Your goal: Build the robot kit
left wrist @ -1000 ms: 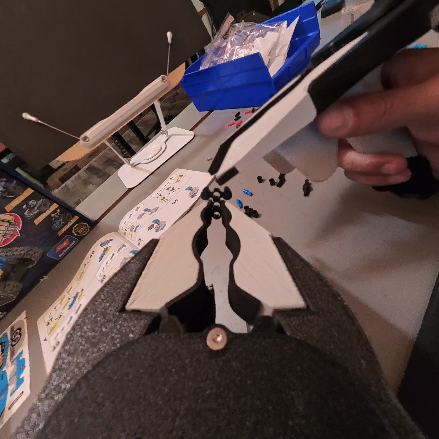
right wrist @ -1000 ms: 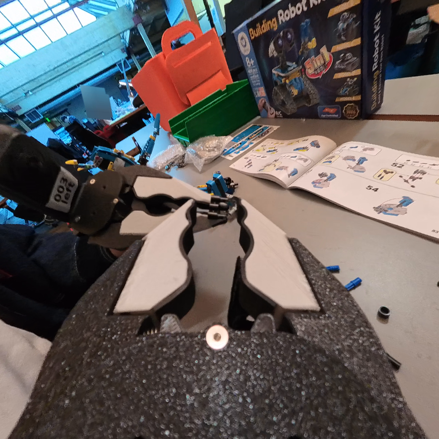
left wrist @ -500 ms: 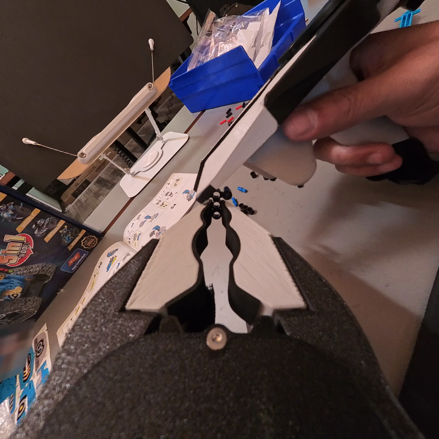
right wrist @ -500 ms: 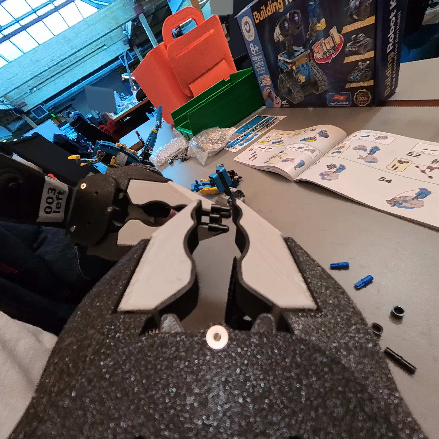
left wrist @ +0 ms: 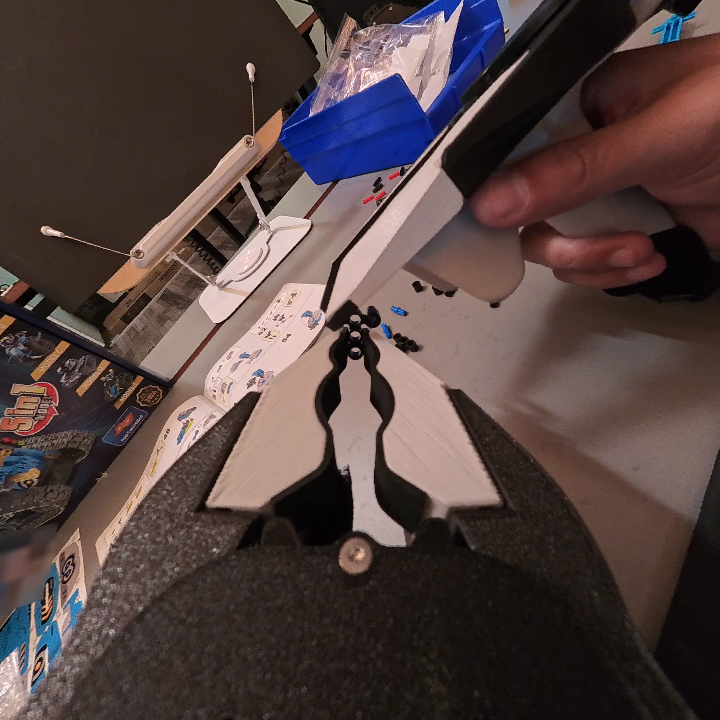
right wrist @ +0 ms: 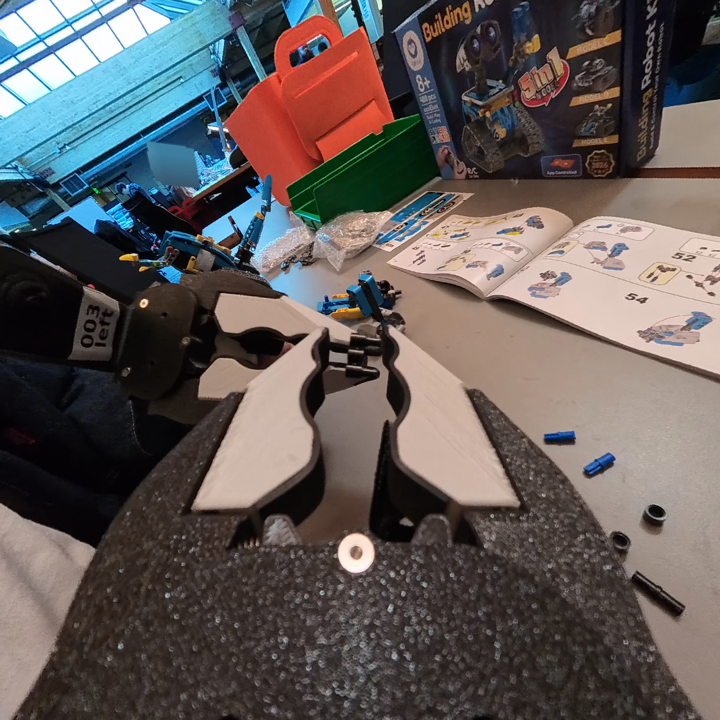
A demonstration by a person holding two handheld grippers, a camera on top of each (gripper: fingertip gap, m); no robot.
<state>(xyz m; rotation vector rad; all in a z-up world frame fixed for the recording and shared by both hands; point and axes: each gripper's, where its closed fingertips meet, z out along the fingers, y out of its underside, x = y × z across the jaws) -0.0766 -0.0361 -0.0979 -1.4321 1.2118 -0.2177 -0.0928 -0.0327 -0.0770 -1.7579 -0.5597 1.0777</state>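
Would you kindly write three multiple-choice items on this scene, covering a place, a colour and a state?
1. Where does the open booklet lie?
A. in the green bin
B. on the table
C. on the orange bag

2. What colour are the two loose pins right of the right gripper?
A. blue
B. red
C. yellow

3. How is the left gripper?
A. wide open
B. shut on a black part
C. shut, empty

B: pages spread flat on the table.
A: both pins are blue.
B: its tips pinch the black part.
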